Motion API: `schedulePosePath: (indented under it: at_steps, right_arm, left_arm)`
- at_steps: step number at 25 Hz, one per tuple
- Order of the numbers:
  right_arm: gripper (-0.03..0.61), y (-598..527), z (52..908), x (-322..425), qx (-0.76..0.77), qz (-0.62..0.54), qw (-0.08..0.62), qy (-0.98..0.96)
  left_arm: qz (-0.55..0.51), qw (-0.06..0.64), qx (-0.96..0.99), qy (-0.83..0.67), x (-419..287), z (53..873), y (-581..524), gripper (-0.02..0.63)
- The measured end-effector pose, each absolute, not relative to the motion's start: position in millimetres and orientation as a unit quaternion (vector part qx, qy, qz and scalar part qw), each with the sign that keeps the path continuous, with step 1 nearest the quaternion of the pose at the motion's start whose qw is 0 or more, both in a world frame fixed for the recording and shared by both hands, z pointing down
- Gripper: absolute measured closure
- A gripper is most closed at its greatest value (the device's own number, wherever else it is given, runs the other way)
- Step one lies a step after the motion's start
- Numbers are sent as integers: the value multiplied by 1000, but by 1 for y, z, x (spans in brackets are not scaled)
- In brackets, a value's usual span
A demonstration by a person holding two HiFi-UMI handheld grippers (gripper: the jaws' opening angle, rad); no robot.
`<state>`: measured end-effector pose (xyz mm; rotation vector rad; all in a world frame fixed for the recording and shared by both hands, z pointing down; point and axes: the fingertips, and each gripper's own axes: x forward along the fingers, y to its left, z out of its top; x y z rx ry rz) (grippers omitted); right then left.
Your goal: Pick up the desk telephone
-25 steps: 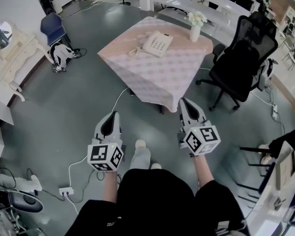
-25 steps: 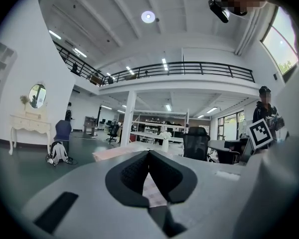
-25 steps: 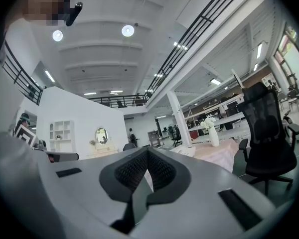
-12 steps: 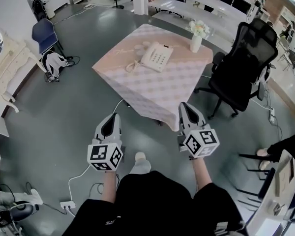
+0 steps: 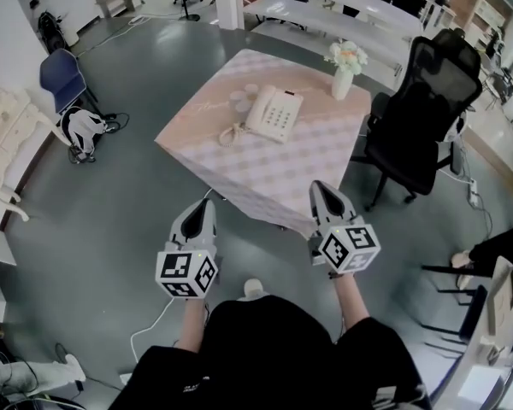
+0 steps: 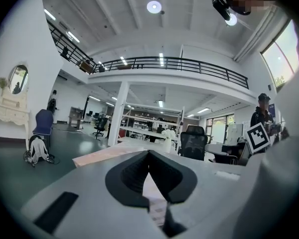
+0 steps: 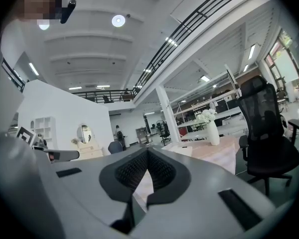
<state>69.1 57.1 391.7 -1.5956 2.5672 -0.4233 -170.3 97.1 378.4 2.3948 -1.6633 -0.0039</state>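
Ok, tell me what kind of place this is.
Most likely a large open-plan office: a black office chair beside the table, rows of long white desks behind, and an upper walkway with a railing. The desk telephone on the table fits that.

Here's the table, draped in a pink checked cloth. A white desk telephone sits near the middle, its coiled cord lying just left. A vase of flowers stands at the far corner.
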Motion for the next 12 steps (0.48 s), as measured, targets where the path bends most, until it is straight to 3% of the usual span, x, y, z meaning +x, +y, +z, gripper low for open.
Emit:
schedulePosePath:
  at_steps: [12]
  right_arm:
    - [588,7,402,55,-550,-147,46,821]
  left_arm:
    - [-8,139,835,-532,-174,395,39,615]
